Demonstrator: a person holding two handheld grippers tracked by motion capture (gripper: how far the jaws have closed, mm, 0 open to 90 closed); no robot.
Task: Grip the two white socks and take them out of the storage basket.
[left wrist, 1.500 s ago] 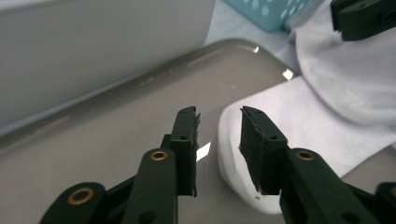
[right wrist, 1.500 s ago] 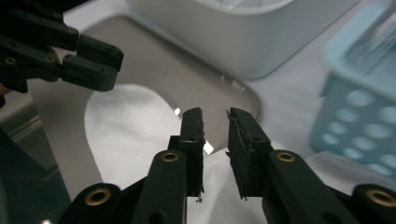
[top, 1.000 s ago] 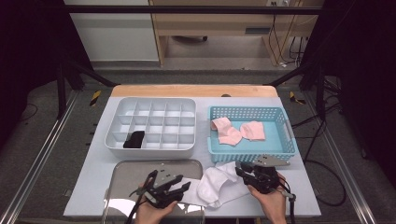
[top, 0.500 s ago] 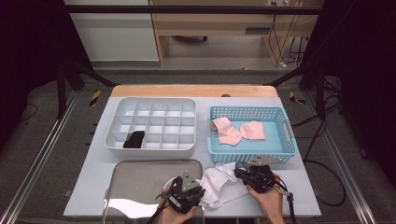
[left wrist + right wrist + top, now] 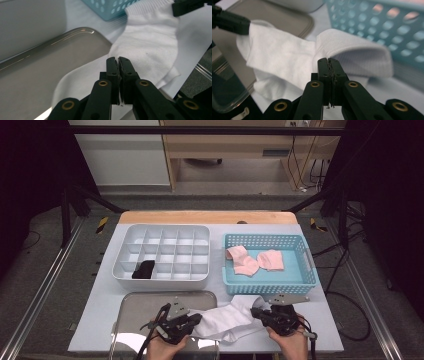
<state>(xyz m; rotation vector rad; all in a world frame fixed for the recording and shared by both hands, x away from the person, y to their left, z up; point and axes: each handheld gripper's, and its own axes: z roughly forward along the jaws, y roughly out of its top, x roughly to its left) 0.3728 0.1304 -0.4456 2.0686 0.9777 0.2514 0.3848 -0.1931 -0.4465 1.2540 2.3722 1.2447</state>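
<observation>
A white sock (image 5: 227,317) lies stretched along the table's front edge, its left end over the corner of a metal tray (image 5: 145,307). My left gripper (image 5: 198,319) is shut on that left end; in the left gripper view the jaws (image 5: 118,60) meet tightly on the cloth (image 5: 150,42). My right gripper (image 5: 255,312) is shut on the ribbed cuff end, which folds over its tips (image 5: 329,61) in the right gripper view. The sock (image 5: 282,57) spans between the two grippers.
A blue basket (image 5: 300,286) with two pink socks (image 5: 245,262) stands just behind the right gripper. A white compartment box (image 5: 165,245) at the back left holds a black item (image 5: 144,269). The table's front edge runs close under both hands.
Both grippers have closed on the sock. The left gripper moved right from the tray to the sock's left end, and the bunched sock now lies stretched out between them.
</observation>
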